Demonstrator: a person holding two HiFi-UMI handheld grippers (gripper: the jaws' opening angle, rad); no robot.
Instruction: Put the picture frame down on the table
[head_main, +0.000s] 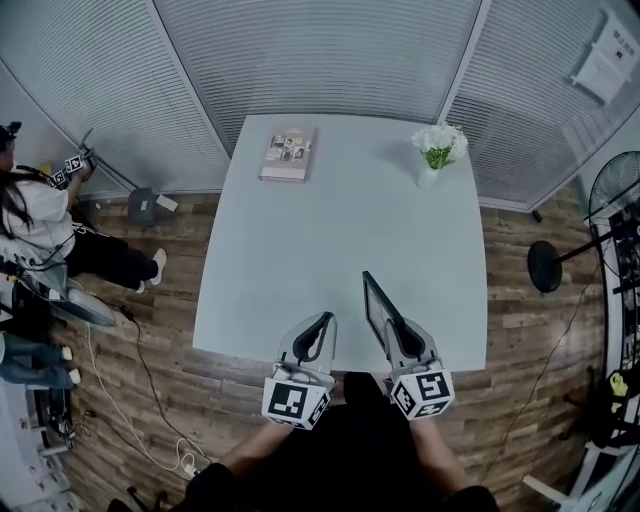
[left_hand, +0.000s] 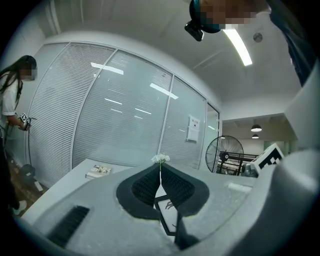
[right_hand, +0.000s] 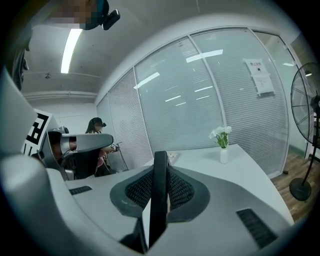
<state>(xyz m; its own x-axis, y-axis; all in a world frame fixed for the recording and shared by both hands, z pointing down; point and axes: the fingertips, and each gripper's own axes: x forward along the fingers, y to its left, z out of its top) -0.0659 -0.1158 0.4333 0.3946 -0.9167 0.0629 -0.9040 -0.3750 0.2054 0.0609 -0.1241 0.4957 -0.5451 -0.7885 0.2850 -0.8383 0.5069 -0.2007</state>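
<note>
A black picture frame (head_main: 374, 303) stands on edge over the near part of the white table (head_main: 300, 250). My right gripper (head_main: 396, 326) is shut on its lower end. In the right gripper view the frame (right_hand: 159, 192) rises as a dark bar squeezed between the two pads. I cannot tell whether it touches the tabletop. My left gripper (head_main: 325, 319) hovers just left of it over the table's front edge, its jaws together and empty. The left gripper view looks through the thin slit between its pads (left_hand: 145, 187) and catches a corner of the frame (left_hand: 168, 212).
A book-like stack (head_main: 288, 153) lies at the table's far left. A white vase of flowers (head_main: 438, 150) stands at the far right. A person (head_main: 40, 225) crouches on the floor to the left. A standing fan (head_main: 612, 190) is at the right, and blinds-covered glass walls are behind.
</note>
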